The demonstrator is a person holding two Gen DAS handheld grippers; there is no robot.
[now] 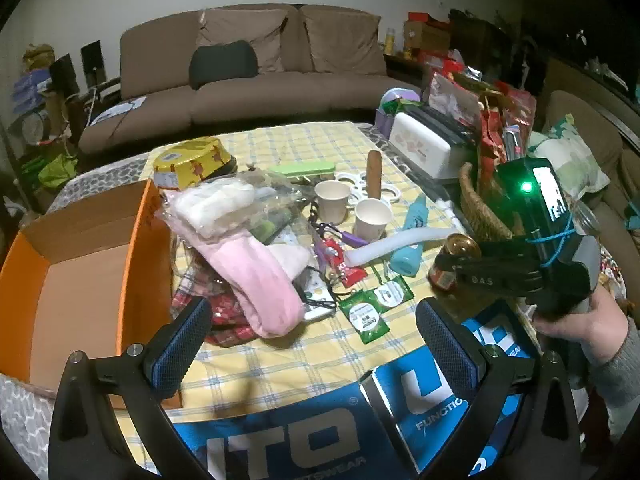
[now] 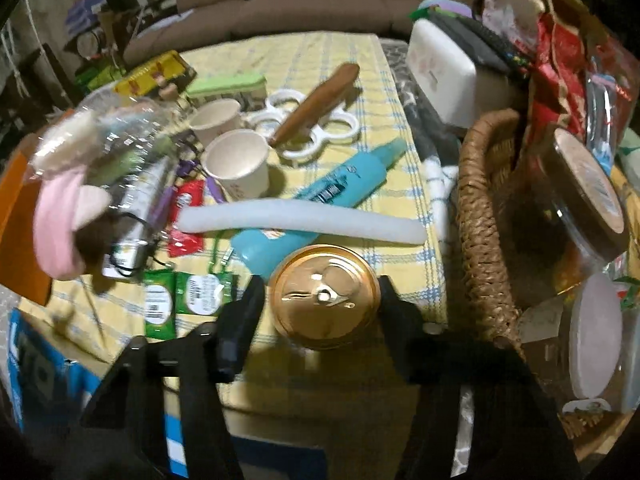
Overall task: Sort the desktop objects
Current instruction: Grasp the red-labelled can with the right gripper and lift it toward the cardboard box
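Observation:
My right gripper (image 2: 322,300) is shut on a gold-topped can (image 2: 325,297), held upright above the table's right front, next to a wicker basket (image 2: 478,216). The can (image 1: 454,258) and the right gripper (image 1: 460,268) also show in the left wrist view. My left gripper (image 1: 308,340) is open and empty, low over the yellow checked tablecloth (image 1: 280,360) near the front edge. On the table lie a pink cloth (image 1: 260,284), a blue bottle (image 2: 320,196), a white foam tube (image 2: 300,220), two paper cups (image 1: 352,208) and green sachets (image 1: 376,304).
An open orange cardboard box (image 1: 80,280) stands at the left. A blue printed box (image 1: 400,420) sits at the front edge. Jars (image 2: 588,196) and red packets (image 2: 560,48) crowd the basket at right. A white box (image 1: 424,148), gold tin (image 1: 192,164) and sofa (image 1: 256,80) lie beyond.

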